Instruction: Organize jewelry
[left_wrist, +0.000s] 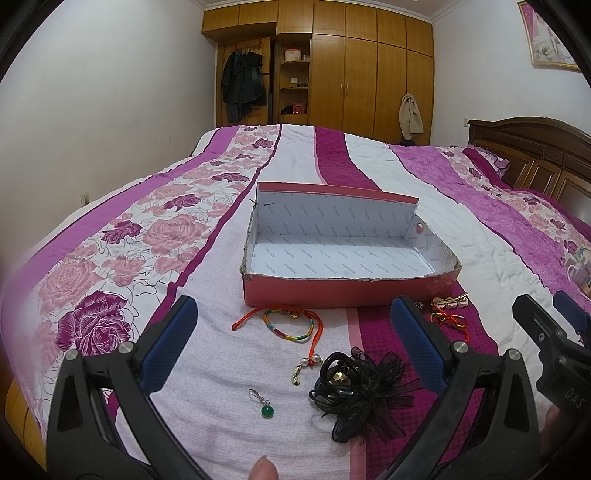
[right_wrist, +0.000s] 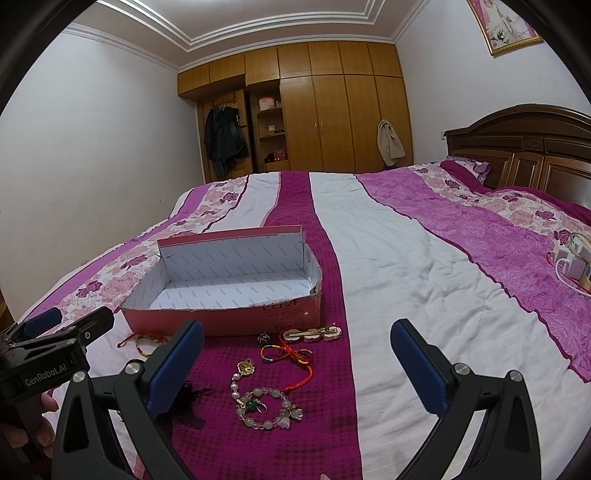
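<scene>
An open pink box (left_wrist: 347, 291) (right_wrist: 236, 317) with a white printed lining stands empty on the bed. In front of it lie a striped cord bracelet (left_wrist: 291, 325) (right_wrist: 146, 343), a green bead charm (left_wrist: 266, 411), a black feathered hair clip (left_wrist: 364, 391) (right_wrist: 186, 404), a red knotted cord bracelet (left_wrist: 448, 319) (right_wrist: 288, 352), a flower hair clip (left_wrist: 450, 302) (right_wrist: 314, 334) and a pale bead bracelet (right_wrist: 264, 408). My left gripper (left_wrist: 295, 336) stands open above the striped bracelet and charm. My right gripper (right_wrist: 297, 354) is open above the bead bracelet, holding nothing.
The bed is covered by a purple, white and rose-patterned quilt (left_wrist: 122, 266) (right_wrist: 424, 280). White chargers with cables (right_wrist: 572, 258) lie at the right. A dark wooden headboard (right_wrist: 524, 151) stands far right, and a wooden wardrobe (left_wrist: 354, 70) fills the back wall.
</scene>
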